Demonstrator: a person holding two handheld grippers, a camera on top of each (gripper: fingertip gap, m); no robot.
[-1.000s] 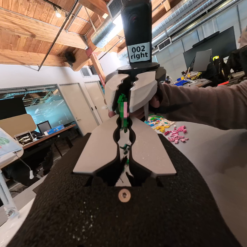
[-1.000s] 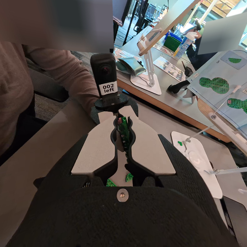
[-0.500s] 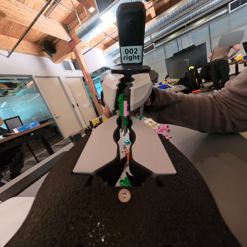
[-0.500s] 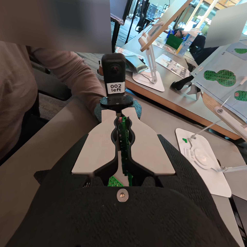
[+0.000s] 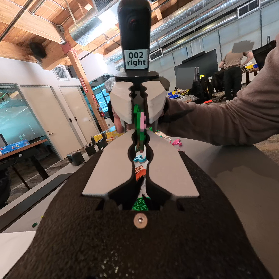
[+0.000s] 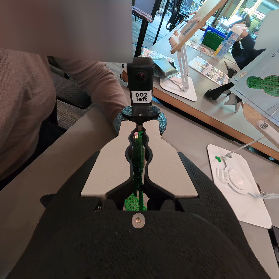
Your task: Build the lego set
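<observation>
Left wrist view: both hand-held grippers, left (image 5: 139, 135) and white-labelled right (image 5: 138, 119), clamp green lego assembly (image 5: 139, 126).

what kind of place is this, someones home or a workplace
Most likely a workplace: an open-plan office or lab. Exposed ducts run under a timber ceiling, several desks stand about, and a large screen sits by a glass wall. Loose lego bricks lie on the grey table.

Two grippers (image 5: 139, 135) (image 6: 138, 135); one green-and-pink lego assembly (image 5: 139, 120); two white stand bases (image 6: 240, 187) (image 6: 181, 89)
</observation>
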